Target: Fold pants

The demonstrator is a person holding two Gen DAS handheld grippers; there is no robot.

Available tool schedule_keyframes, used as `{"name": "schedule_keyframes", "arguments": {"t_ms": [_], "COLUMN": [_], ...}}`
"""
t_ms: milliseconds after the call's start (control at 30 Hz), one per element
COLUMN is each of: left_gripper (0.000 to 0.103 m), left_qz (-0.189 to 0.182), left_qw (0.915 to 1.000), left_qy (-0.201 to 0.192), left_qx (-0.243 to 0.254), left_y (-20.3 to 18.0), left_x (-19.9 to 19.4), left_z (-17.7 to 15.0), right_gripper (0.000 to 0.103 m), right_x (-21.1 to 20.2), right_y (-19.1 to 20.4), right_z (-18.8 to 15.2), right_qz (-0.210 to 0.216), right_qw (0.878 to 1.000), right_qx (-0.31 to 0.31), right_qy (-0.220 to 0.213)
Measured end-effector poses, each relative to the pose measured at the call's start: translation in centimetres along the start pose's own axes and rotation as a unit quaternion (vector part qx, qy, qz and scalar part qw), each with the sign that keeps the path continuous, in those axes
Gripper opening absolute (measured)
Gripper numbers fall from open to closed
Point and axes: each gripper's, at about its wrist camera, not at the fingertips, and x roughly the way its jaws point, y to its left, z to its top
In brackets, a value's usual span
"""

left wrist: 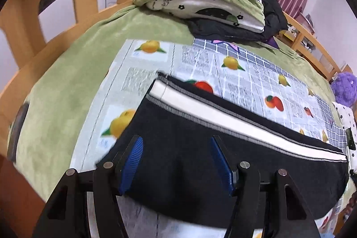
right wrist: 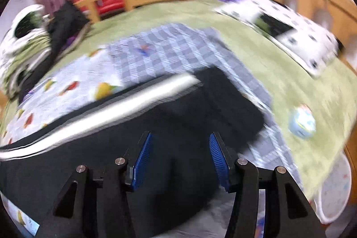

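Both tongs, left point(left wrist: 176, 158) and right point(right wrist: 180, 156), spread (nothing pinched) above black pants point(left wrist: 223, 148).

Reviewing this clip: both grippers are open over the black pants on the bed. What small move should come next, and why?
Probably lower and close both grippers on the near edge of the black pants. The left gripper and right gripper each stand open with dark fabric between the blue pads, gripping nothing. The pants lie long across the fruit-print sheet, white stripe on the far side, so lifting the near edge would start a fold.
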Motion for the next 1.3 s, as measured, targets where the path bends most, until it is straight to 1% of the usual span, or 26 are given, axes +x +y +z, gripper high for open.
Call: {"name": "schedule_keyframes", "arguments": {"t_ms": [67,133,267,333,400,467,533,600,667,700,733,767,800,833,867,900,1000,1067,1133,1167,1233,1300], "left_gripper": [0.06,0.06,0.06,0.06,0.06,0.06,0.06,0.06,0.06,0.06,0.06,0.059,0.049,0.038,0.028,0.024,0.022,0.022,0.022,0.022,0.022,0.022], "left_qz": [-0.001,0.007,0.019,0.02,0.02,0.021,0.03,0.033,0.026,0.024,0.025,0.027,0.024,0.019,0.021,0.019,0.0,-0.012,-0.015,-0.015,-0.009,-0.004], "left_qw": [1.0,1.0,0.9995,0.9995,0.9993,0.9988,0.9981,0.998,0.9982,0.9983,0.998,0.9977,0.9979,0.9983,0.9985,0.9987,0.9993,0.9993,0.9996,0.9997,0.9998,0.9998], "left_qy": [-0.003,0.001,0.017,0.019,0.025,0.035,0.041,0.045,0.047,0.049,0.052,0.055,0.053,0.048,0.042,0.036,0.015,0.0,0.002,0.008,0.018,0.017], "left_qx": [0.003,0.005,0.016,0.018,0.019,0.026,0.033,0.031,0.024,0.023,0.026,0.028,0.029,0.028,0.028,0.031,0.035,0.034,0.024,0.017,0.008,0.007], "left_y": [-0.2,-0.4,-0.5,-0.4,-0.2,0.0,0.2,0.6,1.0,1.1,1.1,1.0,1.1,1.1,1.1,1.1,1.1,1.4,1.9,2.1,2.5,2.6], "left_x": [0.9,2.3,5.7,7.0,8.3,9.9,11.2,12.1,12.9,13.2,13.7,14.0,14.1,14.0,13.7,13.4,12.1,11.3,11.8,12.3,13.6,14.1], "left_z": [1.4,2.7,4.7,5.4,6.0,6.5,6.8,7.0,7.0,7.0,6.9,6.9,6.8,6.7,6.7,6.7,6.9,7.2,7.4,7.4,7.1,6.8], "right_gripper": [0.053,0.053,0.053,0.053,0.053,0.053,0.053,0.053,0.053,0.049,0.045,0.027,0.009,0.009,0.005,0.004,0.004,0.004,0.004,0.004,0.004,0.004], "right_x": [0.7,1.8,4.4,5.7,7.1,7.6,9.0,10.2,11.3,11.8,11.9,11.9,11.6,11.4,11.0,10.6,9.8,9.2,9.6,10.3,11.7,12.4], "right_y": [3.1,6.3,14.3,18.3,21.8,24.3,26.4,27.6,28.4,28.8,29.1,29.2,29.3,29.4,29.4,29.4,29.3,29.0,28.6,28.5,28.9,29.3], "right_z": [0.6,1.2,1.7,1.5,1.5,1.1,0.8,0.4,-0.3,-0.8,-1.2,-1.3,-1.5,-1.6,-1.7,-1.8,-1.5,-0.6,0.1,0.2,-0.3,-1.0], "right_qz": [0.026,0.048,0.086,0.106,0.133,0.148,0.153,0.153,0.152,0.15,0.146,0.145,0.144,0.139,0.136,0.133,0.132,0.145,0.16,0.164,0.155,0.143], "right_qw": [0.999,0.998,0.989,0.982,0.972,0.964,0.954,0.945,0.935,0.929,0.926,0.925,0.924,0.924,0.923,0.923,0.925,0.932,0.94,0.943,0.944,0.944], "right_qx": [-0.024,-0.047,-0.116,-0.154,-0.188,-0.217,-0.254,-0.281,-0.307,-0.321,-0.329,-0.333,-0.338,-0.343,-0.348,-0.353,-0.349,-0.328,-0.298,-0.284,-0.281,-0.288], "right_qy": [-0.002,0.0,0.014,0.023,0.035,0.042,0.055,0.071,0.097,0.111,0.115,0.111,0.104,0.099,0.091,0.079,0.066,0.054,0.052,0.06,0.072,0.071]}}
